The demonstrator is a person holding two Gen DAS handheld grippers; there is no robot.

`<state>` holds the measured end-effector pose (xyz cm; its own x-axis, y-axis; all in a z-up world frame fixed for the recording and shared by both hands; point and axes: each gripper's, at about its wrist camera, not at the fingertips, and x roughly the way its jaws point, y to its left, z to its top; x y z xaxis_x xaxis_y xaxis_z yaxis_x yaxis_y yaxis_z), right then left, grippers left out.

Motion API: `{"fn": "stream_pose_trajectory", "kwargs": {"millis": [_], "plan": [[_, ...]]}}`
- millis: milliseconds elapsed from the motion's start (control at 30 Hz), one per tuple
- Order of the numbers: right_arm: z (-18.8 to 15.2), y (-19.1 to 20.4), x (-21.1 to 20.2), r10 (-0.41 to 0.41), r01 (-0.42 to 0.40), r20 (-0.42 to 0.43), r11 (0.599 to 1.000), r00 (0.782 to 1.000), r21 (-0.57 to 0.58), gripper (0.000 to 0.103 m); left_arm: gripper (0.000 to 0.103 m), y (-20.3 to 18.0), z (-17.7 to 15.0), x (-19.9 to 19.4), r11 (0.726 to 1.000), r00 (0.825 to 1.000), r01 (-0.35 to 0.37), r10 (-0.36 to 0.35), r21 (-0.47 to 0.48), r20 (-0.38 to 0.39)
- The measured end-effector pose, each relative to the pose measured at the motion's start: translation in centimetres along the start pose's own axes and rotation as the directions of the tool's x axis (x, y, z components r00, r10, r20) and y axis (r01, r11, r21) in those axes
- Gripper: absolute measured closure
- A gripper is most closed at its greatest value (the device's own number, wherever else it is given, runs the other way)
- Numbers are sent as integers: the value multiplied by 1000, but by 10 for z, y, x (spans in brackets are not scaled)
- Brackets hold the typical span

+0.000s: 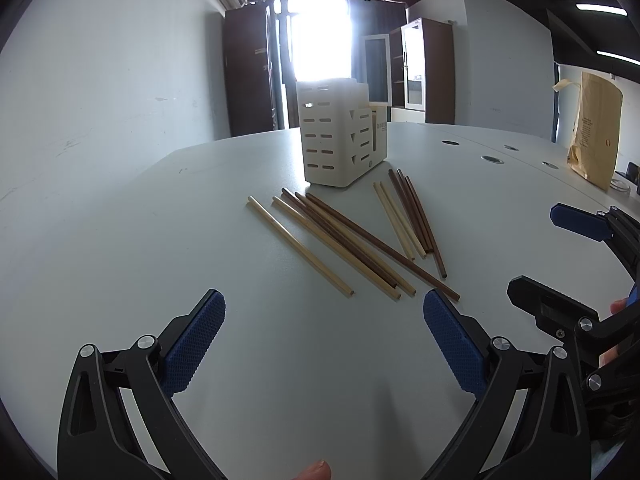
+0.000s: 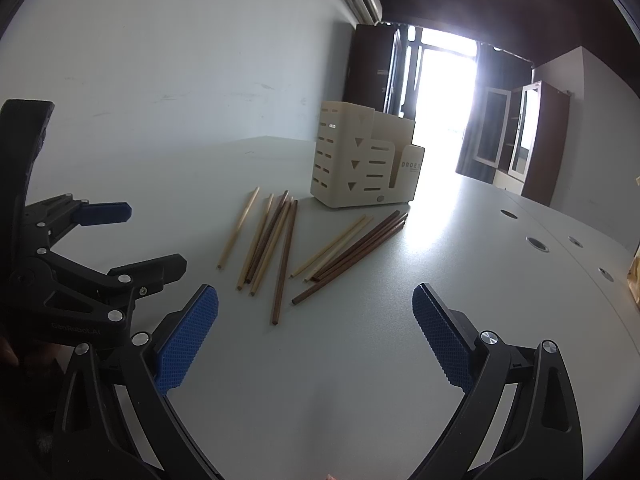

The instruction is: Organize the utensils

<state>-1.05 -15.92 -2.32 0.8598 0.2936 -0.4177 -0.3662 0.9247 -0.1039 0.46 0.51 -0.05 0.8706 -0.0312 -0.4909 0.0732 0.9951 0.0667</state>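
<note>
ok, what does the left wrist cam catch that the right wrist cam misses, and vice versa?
Left wrist only: the brown paper bag standing at the table's far right, and the right claw from the side. Right wrist only: the left claw from the side, and the holder's front lettering. Both: the cream utensil holder, loose light and dark chopsticks before it on the white table, both claws open.

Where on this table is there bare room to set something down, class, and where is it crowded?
Free: the wide strip between the open left gripper, open right gripper and the near chopstick tips; also the table left of the light chopstick. Crowded: in front of the utensil holder, where two chopstick bunches lie close together.
</note>
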Motion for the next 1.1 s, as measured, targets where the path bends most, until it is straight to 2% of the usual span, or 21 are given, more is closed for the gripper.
{"fn": "stream_pose_trajectory", "kwargs": {"millis": [1100], "plan": [[0,-2,0,-5,5,6,1000,1000,2,4,6,-5,2,3,1000,1000,1,-1,-4,4]]}}
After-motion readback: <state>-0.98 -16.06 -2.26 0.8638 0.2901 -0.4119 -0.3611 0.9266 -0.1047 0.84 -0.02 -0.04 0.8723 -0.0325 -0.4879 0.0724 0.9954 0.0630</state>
